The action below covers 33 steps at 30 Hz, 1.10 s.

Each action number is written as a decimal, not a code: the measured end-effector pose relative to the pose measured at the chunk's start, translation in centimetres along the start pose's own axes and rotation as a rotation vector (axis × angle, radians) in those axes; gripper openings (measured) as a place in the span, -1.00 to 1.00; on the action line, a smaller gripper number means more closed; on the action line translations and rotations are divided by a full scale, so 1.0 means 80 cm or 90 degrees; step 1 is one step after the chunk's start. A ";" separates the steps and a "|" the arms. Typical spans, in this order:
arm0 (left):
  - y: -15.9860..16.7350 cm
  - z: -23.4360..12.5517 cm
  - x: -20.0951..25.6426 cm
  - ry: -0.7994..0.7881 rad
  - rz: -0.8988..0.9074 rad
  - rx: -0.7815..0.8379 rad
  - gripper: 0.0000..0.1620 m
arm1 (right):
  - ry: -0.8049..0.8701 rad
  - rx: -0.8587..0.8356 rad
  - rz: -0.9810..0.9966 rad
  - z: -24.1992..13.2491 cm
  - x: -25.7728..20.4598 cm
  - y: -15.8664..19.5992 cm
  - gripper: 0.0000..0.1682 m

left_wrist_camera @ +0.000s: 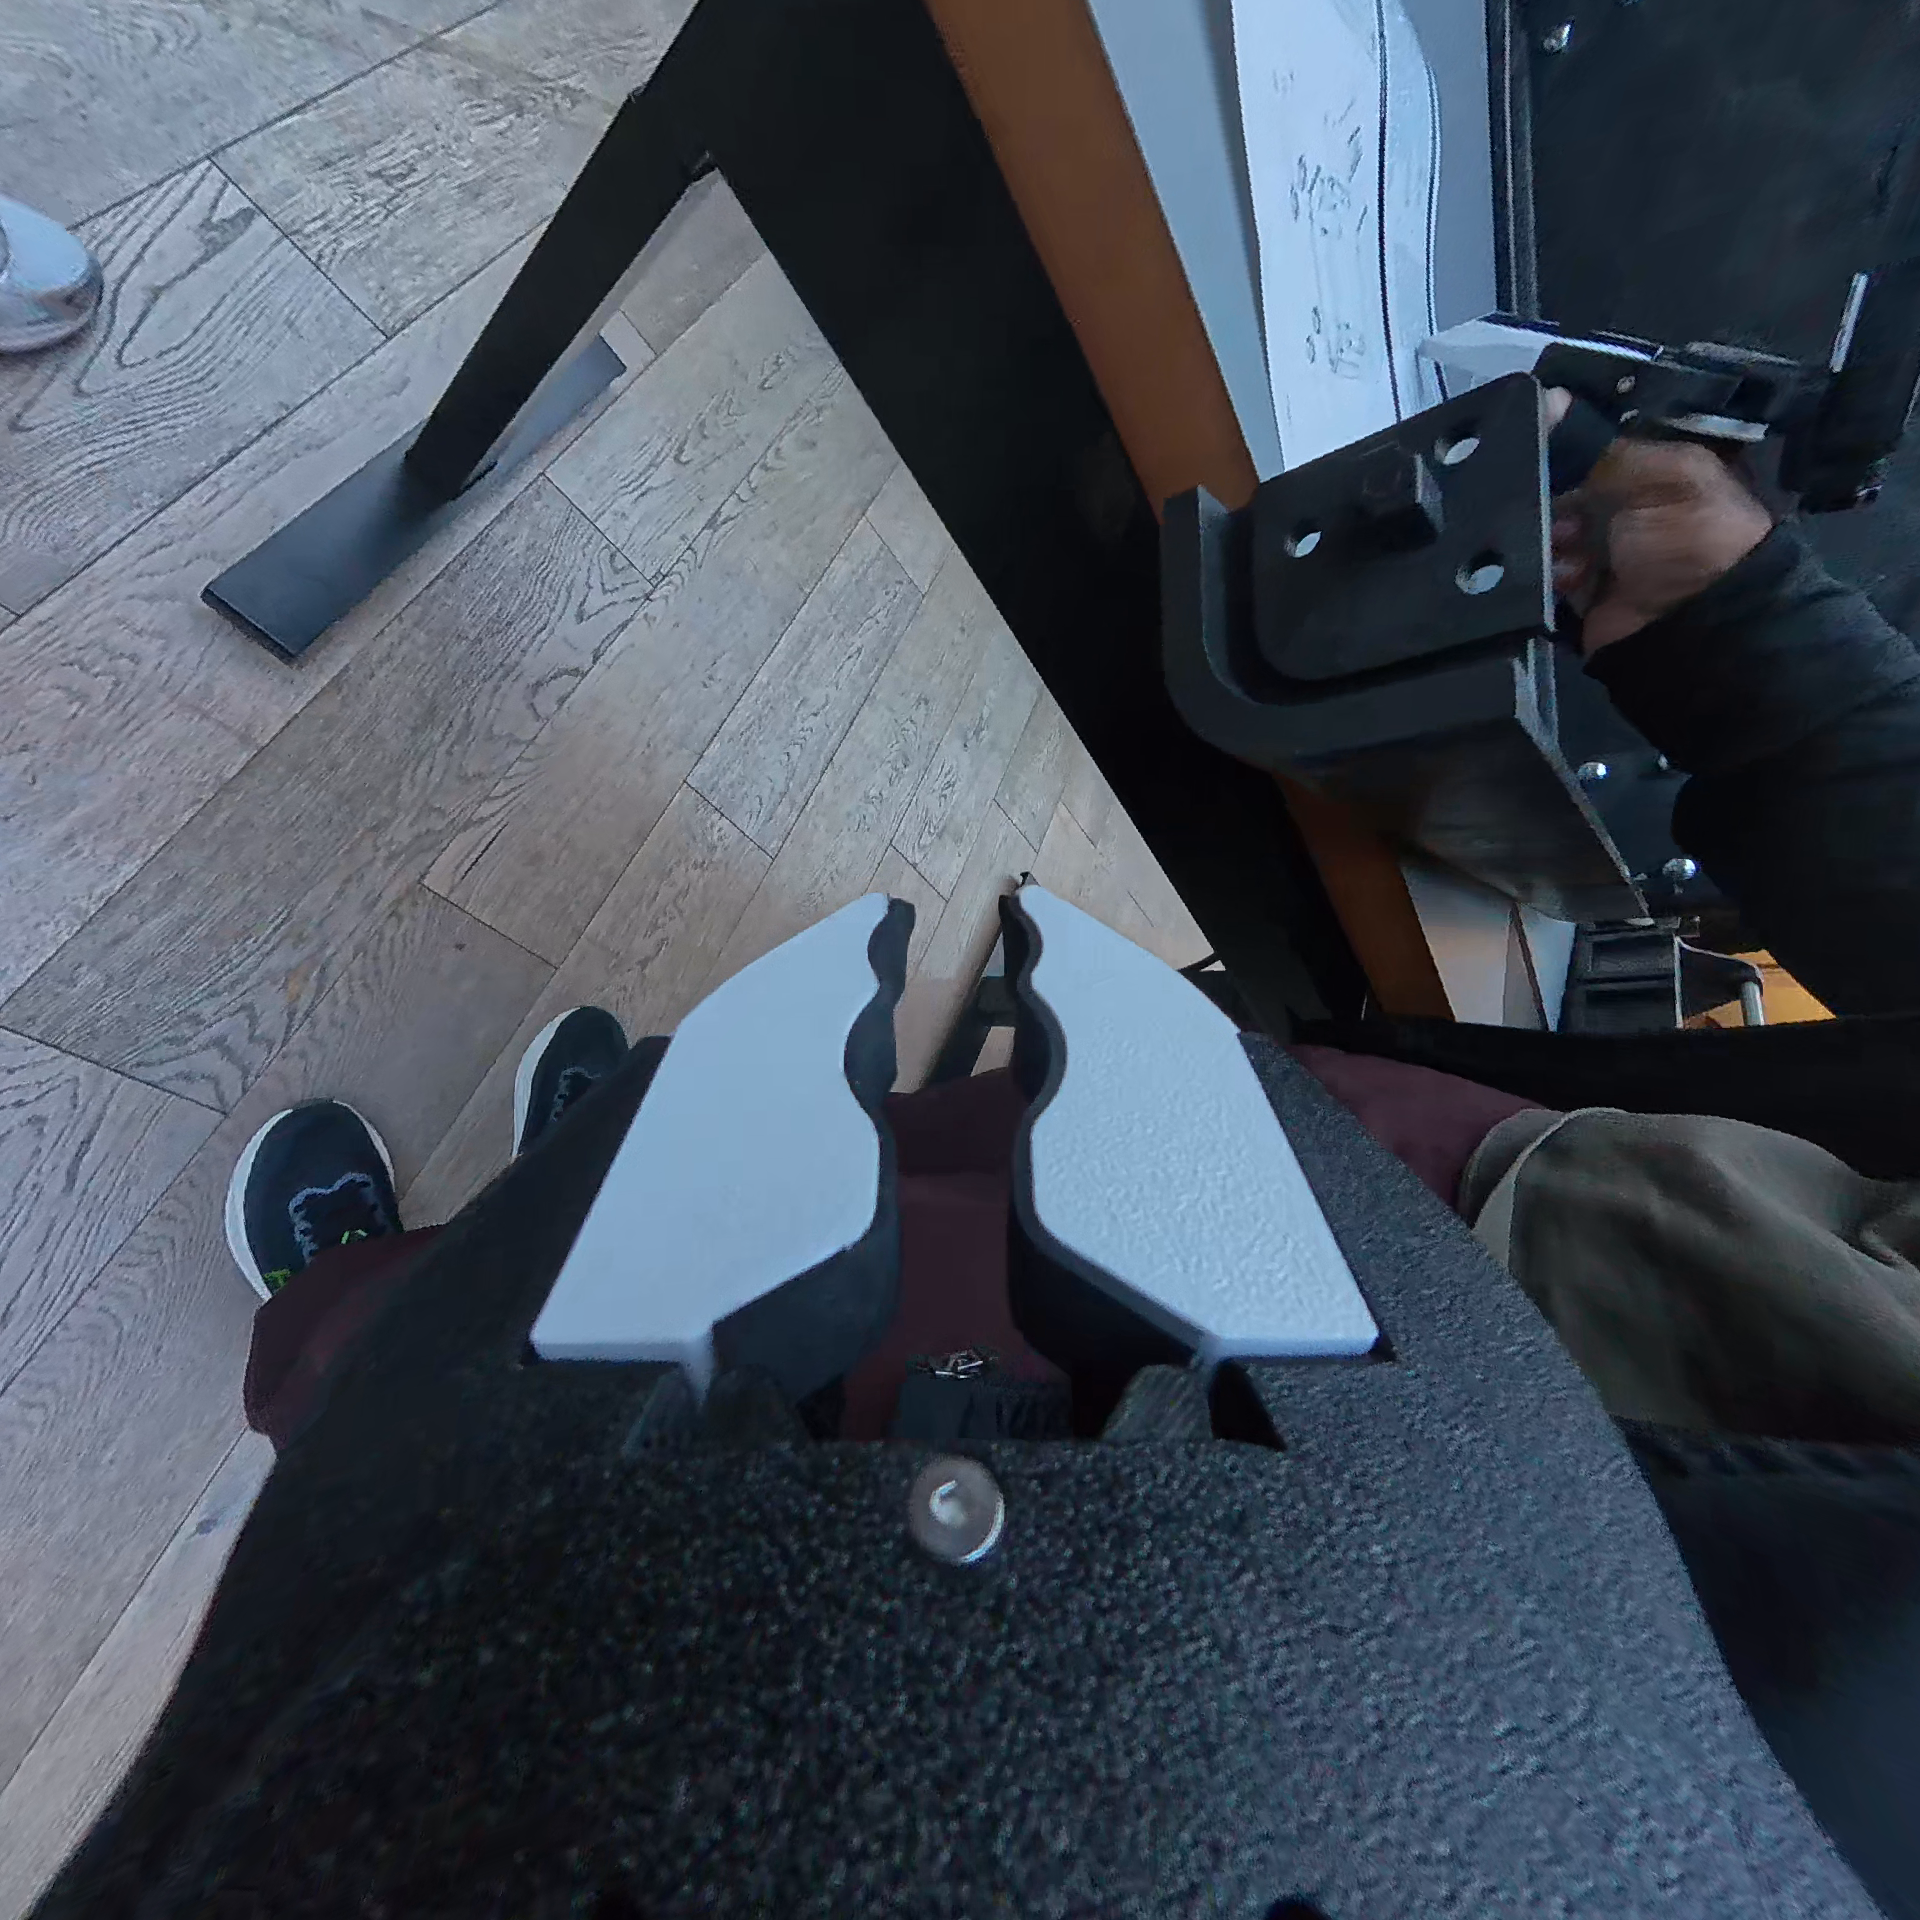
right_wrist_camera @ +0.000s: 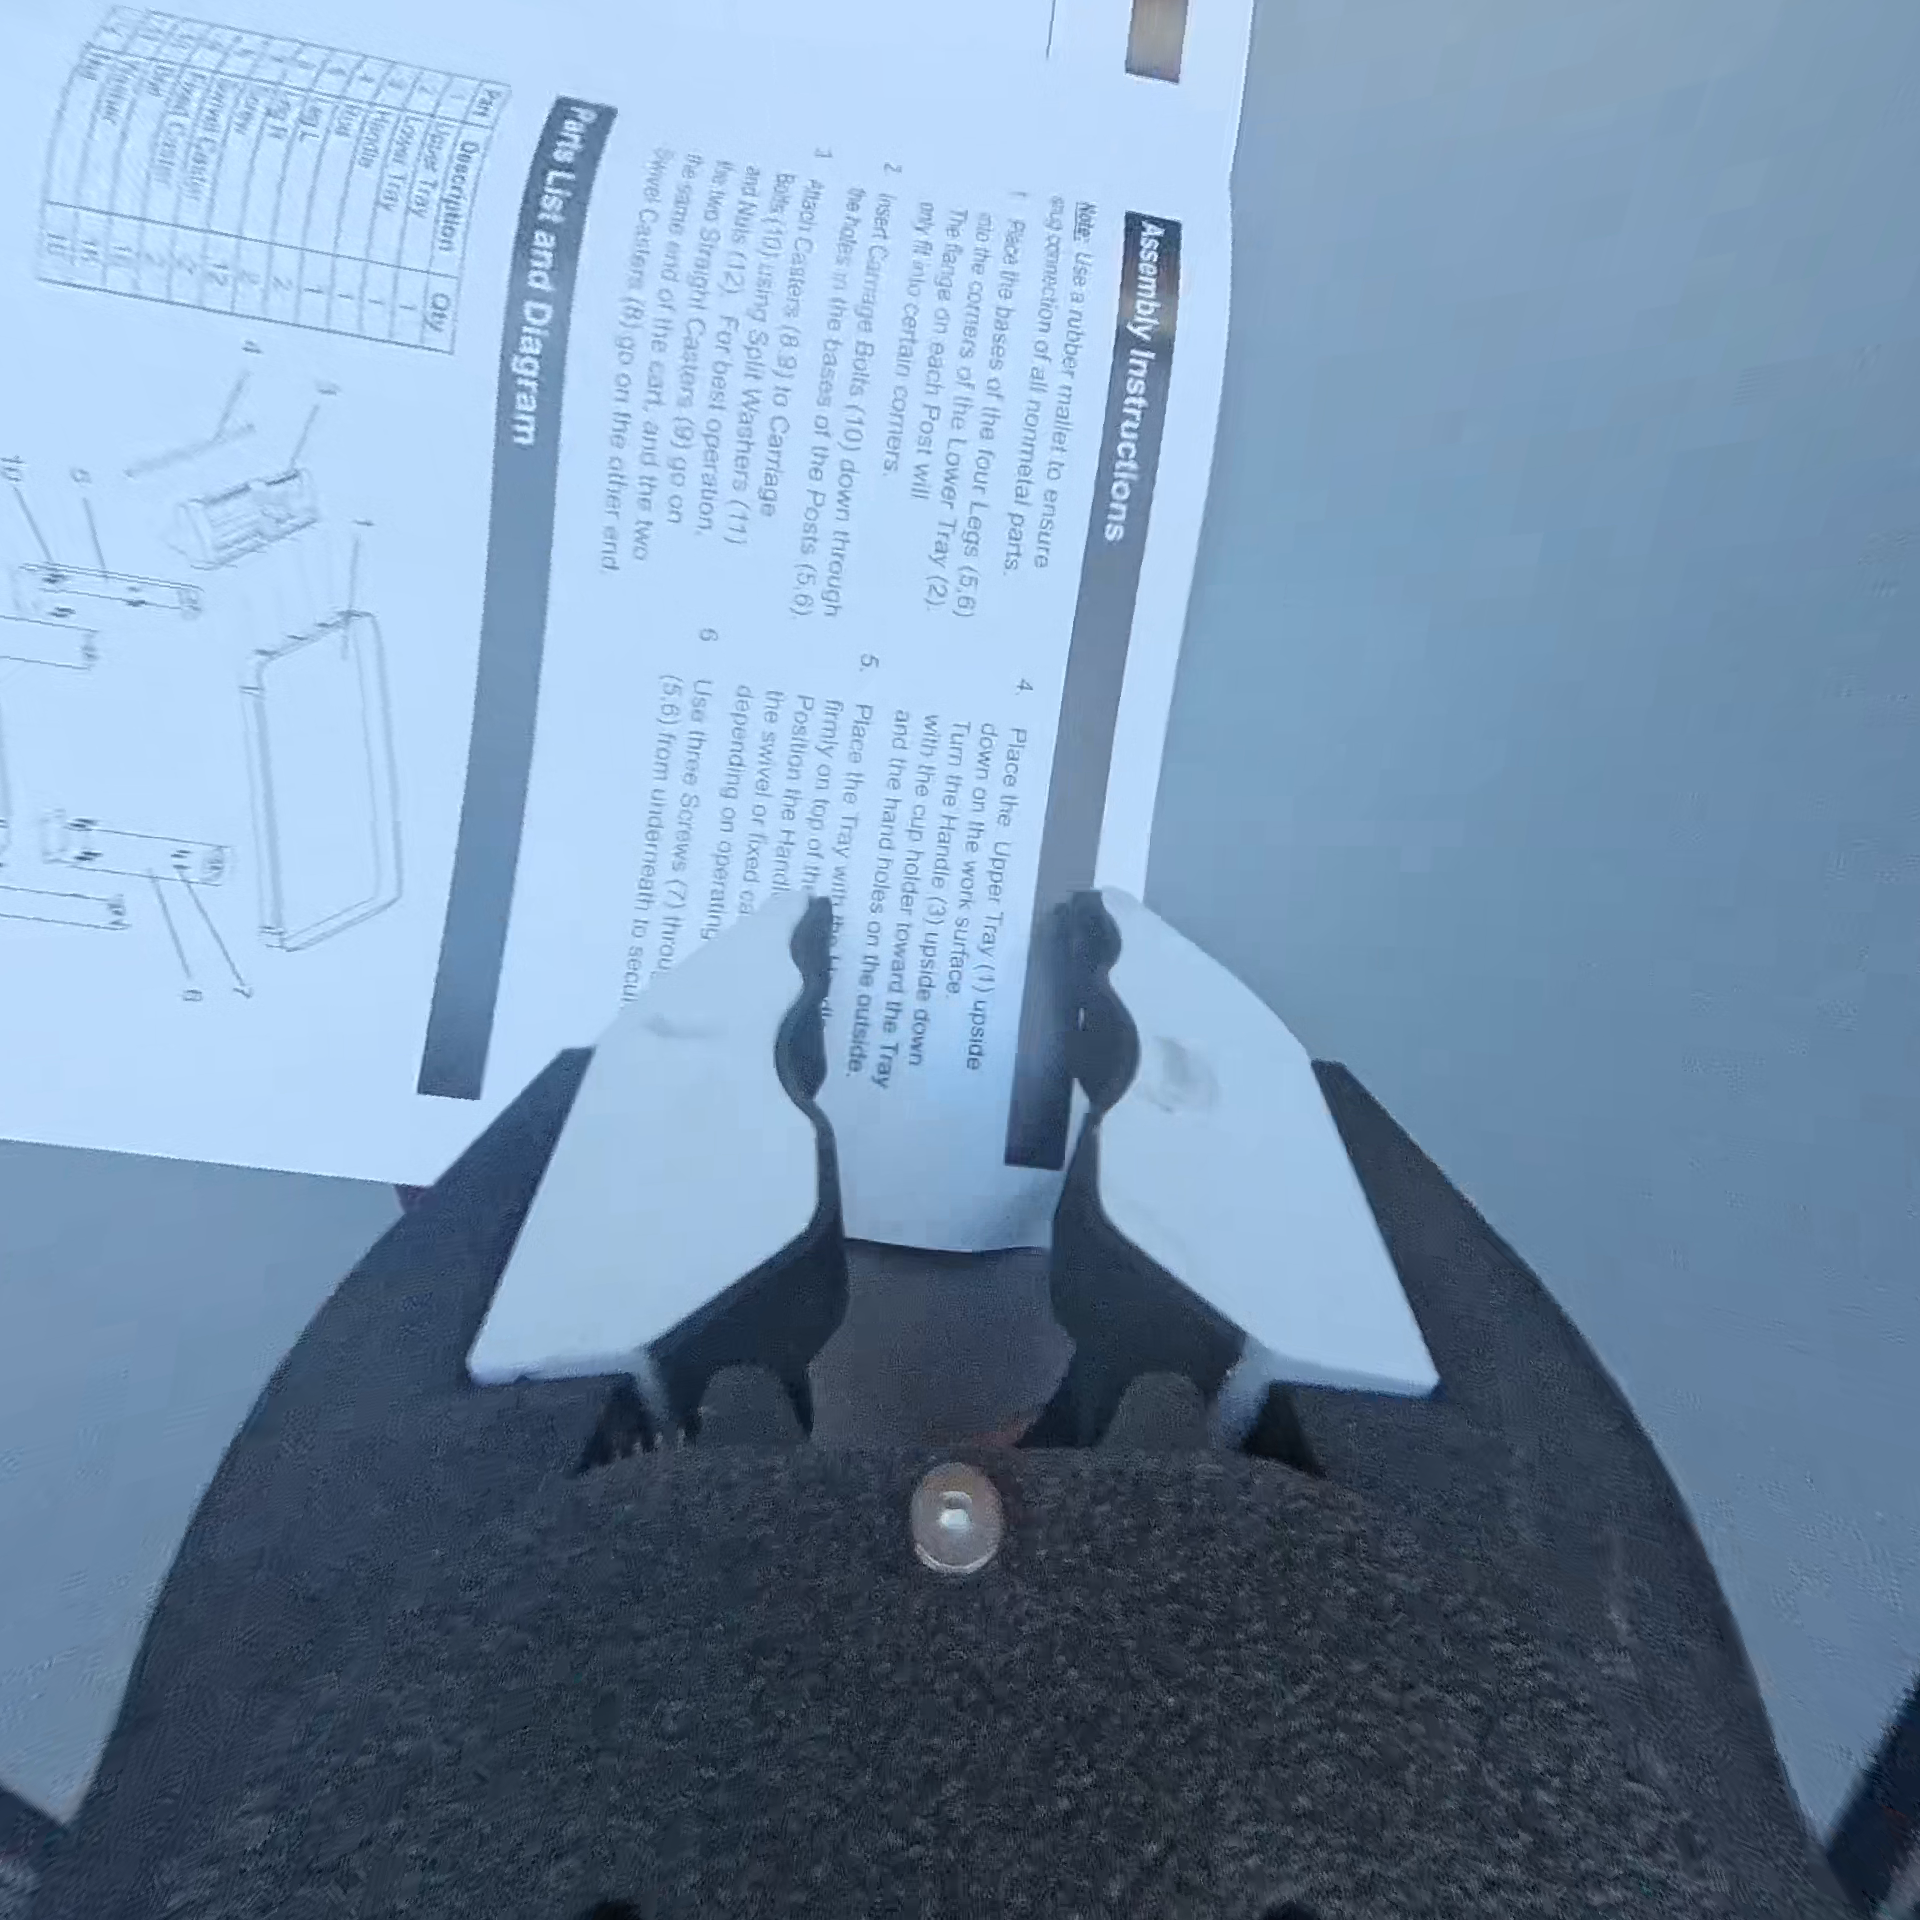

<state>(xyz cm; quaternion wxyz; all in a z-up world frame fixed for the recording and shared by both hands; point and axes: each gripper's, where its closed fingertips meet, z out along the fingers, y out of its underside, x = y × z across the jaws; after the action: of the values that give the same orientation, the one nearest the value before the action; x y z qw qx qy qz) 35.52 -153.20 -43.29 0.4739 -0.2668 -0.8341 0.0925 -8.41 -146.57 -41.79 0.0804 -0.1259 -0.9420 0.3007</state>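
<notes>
The left wrist view looks down past its fingers (left_wrist_camera: 873,1039) at wooden floor (left_wrist_camera: 364,623) beside a table edge (left_wrist_camera: 1195,416). The right wrist view faces a printed sheet (right_wrist_camera: 623,520) close beyond its fingers (right_wrist_camera: 1195,1091). Both views show that sheet (left_wrist_camera: 1340,208).

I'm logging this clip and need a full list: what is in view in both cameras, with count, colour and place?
printed sheet: one, white with grey bars, flat on the table, under the right gripper
table: one, grey top, orange edge, black leg
floor: grey wood planks
dark shoes: two, black, white soles, below the left gripper
light shoe: one, far left edge
left gripper: white fingers, slightly apart, empty, above the floor
right gripper: fingers apart over the sheet
hand: one, dark sleeve, holding the right gripper
</notes>
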 end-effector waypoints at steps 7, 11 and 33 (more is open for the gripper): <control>-0.009 0.022 0.021 0.006 0.004 0.002 -0.77 | -0.005 -0.011 -0.007 -0.009 0.019 0.005 -0.39; -0.074 0.029 0.053 0.040 0.024 0.080 -0.77 | -0.050 0.039 0.004 -0.050 -0.007 0.001 -0.39; -0.224 0.244 0.099 -0.031 0.105 -0.185 -0.61 | 0.051 0.054 0.144 -0.197 -0.058 0.058 -0.44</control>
<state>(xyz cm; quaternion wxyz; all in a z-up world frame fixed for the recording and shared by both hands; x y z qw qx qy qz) 9.50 -162.14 -40.56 0.4008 -0.3978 -0.8252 0.0162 0.49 -135.65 -32.14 0.0891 -0.2399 -0.9041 0.3424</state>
